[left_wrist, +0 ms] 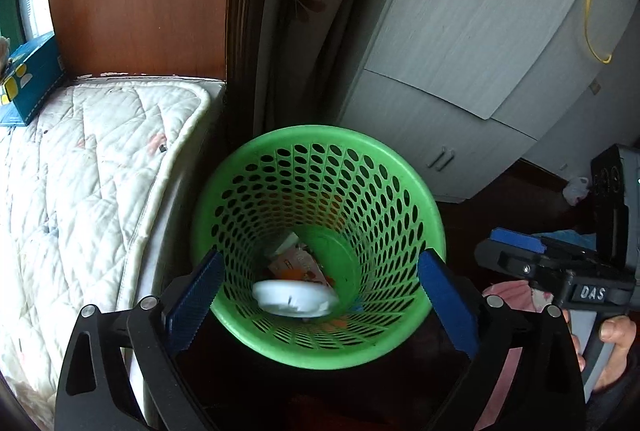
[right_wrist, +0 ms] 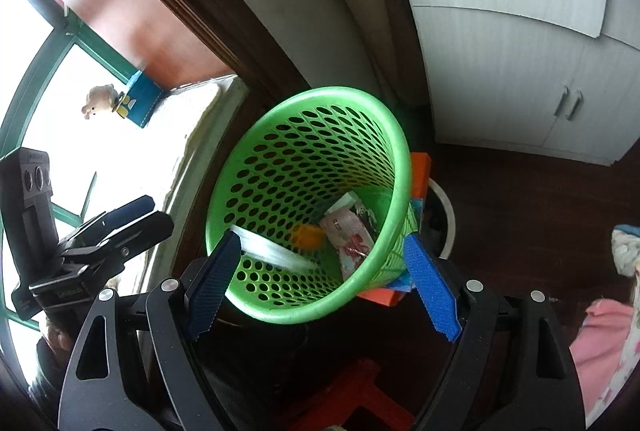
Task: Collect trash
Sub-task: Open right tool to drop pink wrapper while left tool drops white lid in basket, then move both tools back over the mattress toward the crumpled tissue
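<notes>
A green perforated wastebasket (left_wrist: 400, 167) stands on the dark floor beside the bed. Inside it lie a white round lid (left_wrist: 294, 297), a pink-and-white wrapper (right_wrist: 348, 231) and an orange scrap (right_wrist: 306, 235). My left gripper (left_wrist: 321, 257) hovers over the basket's near rim, its blue pads (left_wrist: 196, 295) wide apart with nothing between them. My right gripper (right_wrist: 322, 239) is also above the basket's near side, open and empty; from the left wrist view the right gripper (left_wrist: 500, 249) sits off to the right of the basket (right_wrist: 304, 167), apart from it. A hand holds its handle.
A quilted mattress (left_wrist: 80, 171) with a blue box (left_wrist: 32, 83) lies left of the basket. A grey cabinet (left_wrist: 460, 51) stands behind. An orange box (right_wrist: 420, 167) and white pail (right_wrist: 446, 219) sit beyond the basket, a red stool (right_wrist: 352, 391) below. Pink clothing (right_wrist: 600, 343) is at the right.
</notes>
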`<state>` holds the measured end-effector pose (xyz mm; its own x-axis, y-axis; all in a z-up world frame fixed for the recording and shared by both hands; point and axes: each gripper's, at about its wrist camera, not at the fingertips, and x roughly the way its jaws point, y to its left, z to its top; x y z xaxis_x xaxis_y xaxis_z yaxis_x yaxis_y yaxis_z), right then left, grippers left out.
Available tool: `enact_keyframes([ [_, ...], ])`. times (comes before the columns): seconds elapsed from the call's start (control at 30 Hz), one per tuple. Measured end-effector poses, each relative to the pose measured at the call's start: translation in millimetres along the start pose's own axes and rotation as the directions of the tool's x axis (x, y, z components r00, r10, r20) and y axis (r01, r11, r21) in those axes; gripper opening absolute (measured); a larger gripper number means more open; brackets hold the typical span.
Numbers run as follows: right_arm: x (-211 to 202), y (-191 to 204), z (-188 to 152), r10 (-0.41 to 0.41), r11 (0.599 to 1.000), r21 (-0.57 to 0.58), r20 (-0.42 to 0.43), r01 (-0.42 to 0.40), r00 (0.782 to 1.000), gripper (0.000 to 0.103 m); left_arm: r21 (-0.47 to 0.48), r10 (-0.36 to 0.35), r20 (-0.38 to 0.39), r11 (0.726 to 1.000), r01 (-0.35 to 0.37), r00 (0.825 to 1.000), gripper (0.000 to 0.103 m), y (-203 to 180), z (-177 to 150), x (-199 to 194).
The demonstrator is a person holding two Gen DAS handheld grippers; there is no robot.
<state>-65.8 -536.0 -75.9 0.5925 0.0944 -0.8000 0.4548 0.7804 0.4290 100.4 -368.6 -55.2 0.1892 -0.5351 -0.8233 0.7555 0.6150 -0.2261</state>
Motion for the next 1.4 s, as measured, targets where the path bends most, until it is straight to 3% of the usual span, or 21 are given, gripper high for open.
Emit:
enact_keyframes([
  [0.27,0.2,16.6,-1.6,0.029,0.999,-0.032,0.002,-0.029,1.000,0.083,-0.028,0.098,0.056,0.995,-0.097,0.994,0.094,23.1,-19.5,-36.4],
  [0.6,15.2,66.9,-5.0,0.065,0.989,-0.129,-0.034,-0.069,0.997,0.083,-0.177,0.241,0.109,0.959,-0.220,0.964,0.094,89.6,-59.5,-97.7],
  [0.8,25.2,107.5,-11.6,0.090,0.974,-0.201,-0.061,-0.101,0.994,0.083,-0.307,0.352,0.131,0.903,-0.300,0.927,0.094,141.0,-88.6,-138.5],
  [0.97,35.4,139.2,-16.2,0.105,0.958,-0.256,-0.091,-0.125,0.990,0.083,-0.423,0.448,0.124,0.831,-0.362,0.885,0.094,188.3,-112.6,-166.8],
  [1.13,45.6,169.1,-20.6,0.121,0.941,-0.304,-0.116,-0.151,0.986,0.083,-0.496,0.512,0.070,0.762,-0.416,0.856,0.094,230.1,-133.9,-176.6],
  [1.3,54.9,197.9,-29.1,0.135,0.919,-0.351,-0.147,-0.180,0.980,0.083,-0.538,0.498,0.004,0.732,-0.418,0.867,0.094,262.8,-149.4,-168.9],
  [1.4,59.3,212.0,-34.7,0.145,0.906,-0.374,-0.166,-0.198,0.975,0.083,-0.555,0.470,-0.020,0.729,-0.401,0.882,0.094,274.9,-155.0,-158.4],
])
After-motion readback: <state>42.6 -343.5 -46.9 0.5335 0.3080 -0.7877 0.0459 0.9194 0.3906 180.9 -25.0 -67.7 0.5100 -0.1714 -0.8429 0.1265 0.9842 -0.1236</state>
